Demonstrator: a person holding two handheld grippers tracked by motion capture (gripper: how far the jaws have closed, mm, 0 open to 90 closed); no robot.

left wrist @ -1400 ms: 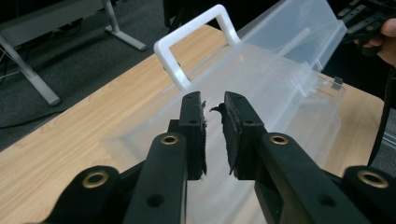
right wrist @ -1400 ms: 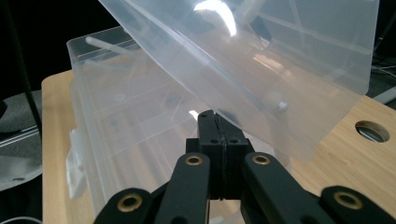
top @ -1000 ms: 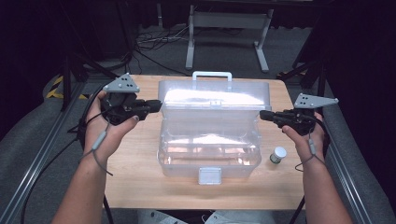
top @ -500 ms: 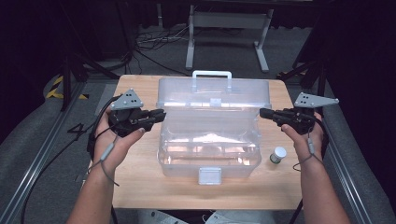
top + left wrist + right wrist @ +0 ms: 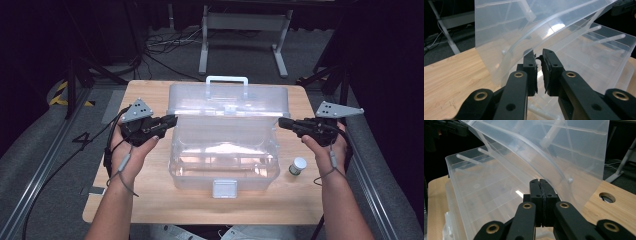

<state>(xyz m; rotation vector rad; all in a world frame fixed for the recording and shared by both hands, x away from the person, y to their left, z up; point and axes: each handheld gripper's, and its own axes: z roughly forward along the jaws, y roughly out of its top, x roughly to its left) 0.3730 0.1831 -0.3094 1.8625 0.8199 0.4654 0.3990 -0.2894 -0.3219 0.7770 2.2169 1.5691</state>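
A clear plastic storage box (image 5: 222,150) stands on the wooden table (image 5: 145,210), its lid (image 5: 227,100) raised and leaning back, white handle (image 5: 226,80) on top. My left gripper (image 5: 172,120) is at the box's left side near the hinge line. Its jaws have eased apart to a narrow gap, nothing between them, and the tips (image 5: 538,53) stop just short of the lid (image 5: 524,22). My right gripper (image 5: 282,122) is at the box's right side, shut on nothing, its tips (image 5: 539,181) right at the lid's lower edge (image 5: 564,147); contact is unclear.
A small white-capped jar (image 5: 298,165) stands on the table right of the box, below my right hand. The box's latch (image 5: 224,188) faces the front edge. A cable hole (image 5: 607,197) is in the tabletop. Dark floor, cables and a metal stand lie beyond the table.
My left hand has come down and toward the front along the box's left side. The right hand, the box and its lid have kept still.
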